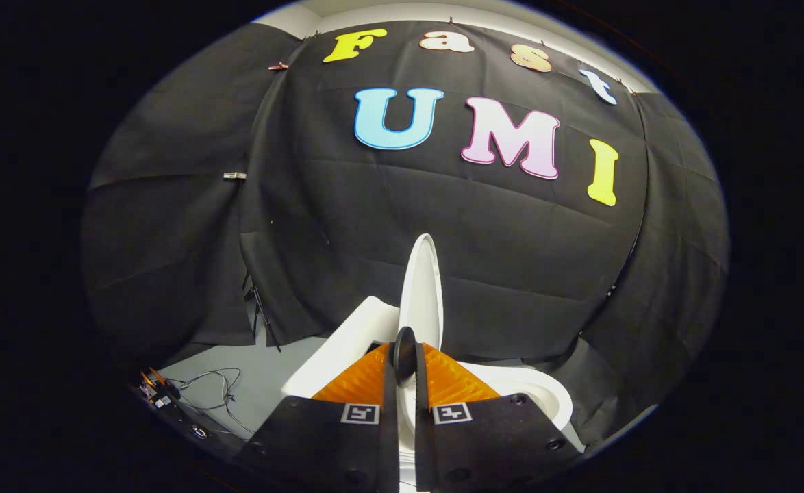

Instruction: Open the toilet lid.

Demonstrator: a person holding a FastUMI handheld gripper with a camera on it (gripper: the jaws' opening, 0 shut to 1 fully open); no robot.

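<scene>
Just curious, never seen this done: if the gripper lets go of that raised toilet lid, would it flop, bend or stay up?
The toilet lid looks like stiff moulded plastic, so bending seems unlikely. It stands nearly upright above the bowl, so it may stay or swing down. The gripper fingers look nearly closed on its edge; glossy surface may slip.

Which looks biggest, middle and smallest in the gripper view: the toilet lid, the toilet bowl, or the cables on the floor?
1. Toilet lid, standing up edge-on, its lower edge between the gripper fingers.
2. Toilet bowl, though the fingers hide much of it, so it is unsure against the lid.
3. Cables, thin on the grey floor.
</scene>
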